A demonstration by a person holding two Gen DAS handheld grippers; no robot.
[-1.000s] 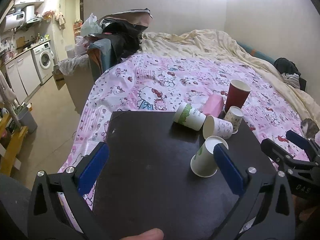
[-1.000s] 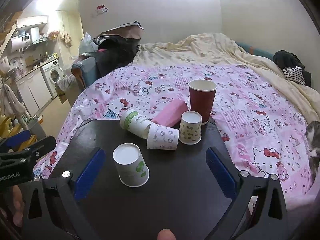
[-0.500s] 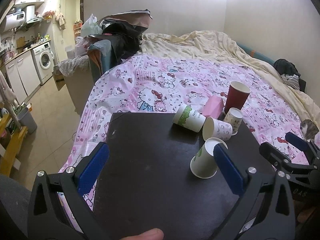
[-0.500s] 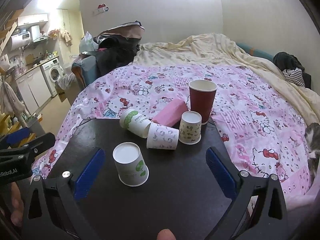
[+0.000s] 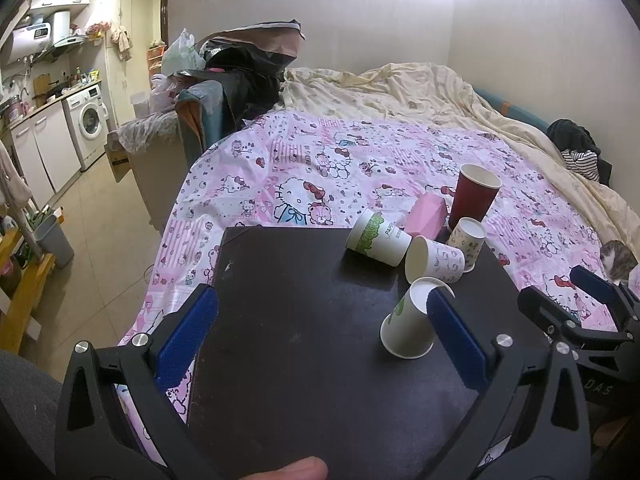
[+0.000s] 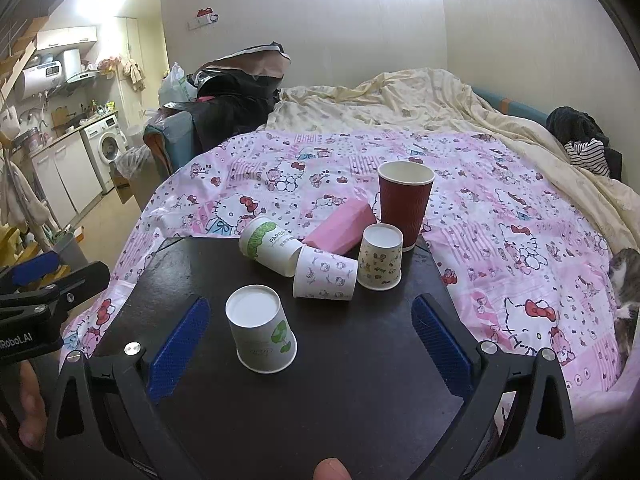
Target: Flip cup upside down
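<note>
Right wrist view shows the white cup with green leaf print (image 6: 262, 328) standing upside down on the dark table (image 6: 360, 392), base up; the right hand-held gripper (image 6: 310, 344) is spread wide around it, touching nothing; behind that cup lie two tipped paper cups (a green-banded cup (image 6: 270, 246) and a kitten-print cup (image 6: 325, 273)); beyond them an inverted patterned cup (image 6: 380, 257), a pink box (image 6: 340, 227) and a red cup (image 6: 405, 202) upright; the left hand-held gripper (image 5: 320, 334) is also wide open and empty, left of the leaf cup.
</note>
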